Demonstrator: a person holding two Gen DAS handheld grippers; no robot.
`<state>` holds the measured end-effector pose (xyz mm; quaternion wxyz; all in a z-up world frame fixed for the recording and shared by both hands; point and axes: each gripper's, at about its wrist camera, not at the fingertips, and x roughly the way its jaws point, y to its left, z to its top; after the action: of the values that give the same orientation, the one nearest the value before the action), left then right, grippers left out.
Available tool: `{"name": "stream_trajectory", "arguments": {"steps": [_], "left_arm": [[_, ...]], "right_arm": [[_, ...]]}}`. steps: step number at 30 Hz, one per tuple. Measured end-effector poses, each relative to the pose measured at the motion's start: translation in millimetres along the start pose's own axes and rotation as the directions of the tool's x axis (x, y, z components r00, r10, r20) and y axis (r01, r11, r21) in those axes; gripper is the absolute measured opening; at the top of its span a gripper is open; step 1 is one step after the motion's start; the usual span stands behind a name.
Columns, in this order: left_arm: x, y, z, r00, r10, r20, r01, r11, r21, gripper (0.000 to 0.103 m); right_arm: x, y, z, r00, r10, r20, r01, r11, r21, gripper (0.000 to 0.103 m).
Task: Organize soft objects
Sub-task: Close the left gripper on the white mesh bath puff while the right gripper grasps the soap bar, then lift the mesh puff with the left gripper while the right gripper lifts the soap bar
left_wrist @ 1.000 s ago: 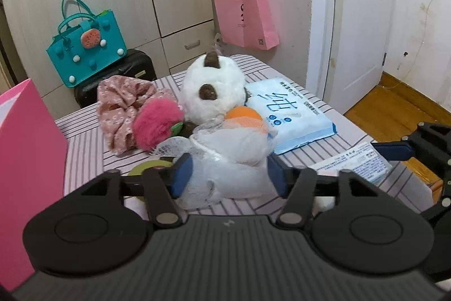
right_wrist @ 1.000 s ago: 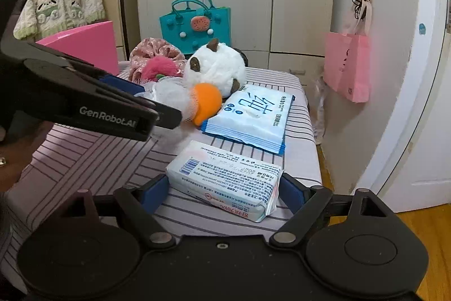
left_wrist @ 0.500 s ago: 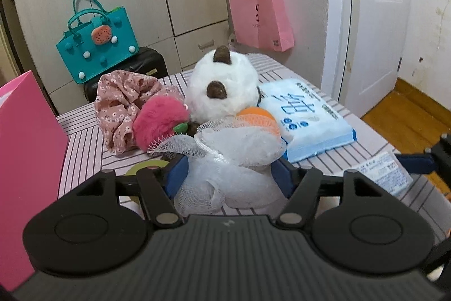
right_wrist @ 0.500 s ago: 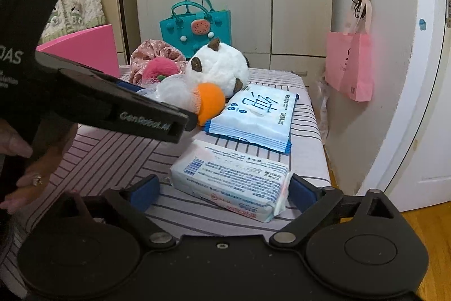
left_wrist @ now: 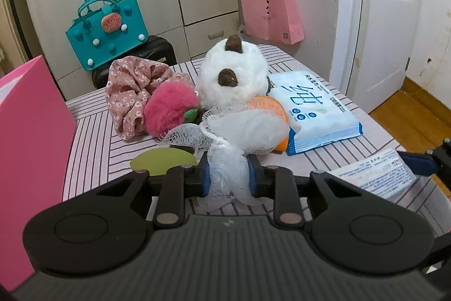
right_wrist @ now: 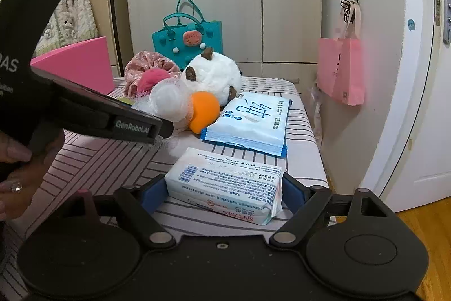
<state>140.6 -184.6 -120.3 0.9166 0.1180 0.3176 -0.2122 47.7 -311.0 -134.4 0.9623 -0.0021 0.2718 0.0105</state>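
Observation:
My left gripper is shut on the white mesh bath puff, pinching its lower part; the puff has an orange half. The puff also shows in the right wrist view. My right gripper has its blue pads against both ends of a white tissue pack lying on the striped table. The pack's corner shows in the left wrist view. Behind stand a white plush, a pink fluffy ball and a floral pink cloth.
A blue-white wipes pack lies right of the plush. A pink box stands at the table's left. A green disc lies by the puff. A teal bag, a hanging pink bag and a door are behind.
My left gripper's jaws have closed in on the mesh puff and now pinch it. My right gripper has closed on the tissue pack's ends.

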Motion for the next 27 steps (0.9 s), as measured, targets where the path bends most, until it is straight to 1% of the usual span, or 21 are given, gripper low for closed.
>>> {"name": "stream_trajectory", "arguments": {"steps": [7, 13, 17, 21, 27], "left_arm": [[-16, 14, -7, 0.999, -0.039, 0.014, 0.04, 0.998, -0.043, 0.023], [-33, 27, -11, 0.99, -0.14, 0.014, 0.141, 0.985, -0.099, 0.023], [-41, 34, -13, 0.982, -0.188, 0.015, 0.188, 0.975, -0.118, 0.023], [-44, 41, -16, 0.976, -0.22, 0.004, 0.218, 0.968, -0.12, 0.023], [-49, 48, -18, 0.971, -0.238, -0.004, 0.236, 0.967, -0.096, 0.023]], "right_arm": [[-4, -1, 1, 1.0, 0.026, 0.007, -0.026, 0.999, 0.033, 0.087], [-7, -2, 2, 0.998, 0.067, 0.002, -0.067, 0.995, 0.078, 0.087], [-8, -1, 3, 0.996, 0.084, -0.001, -0.084, 0.993, 0.082, 0.087], [-9, -1, 5, 0.995, 0.098, -0.003, -0.097, 0.992, 0.081, 0.087], [-10, -1, 6, 0.994, 0.105, 0.0, -0.104, 0.991, 0.084, 0.087]]}}
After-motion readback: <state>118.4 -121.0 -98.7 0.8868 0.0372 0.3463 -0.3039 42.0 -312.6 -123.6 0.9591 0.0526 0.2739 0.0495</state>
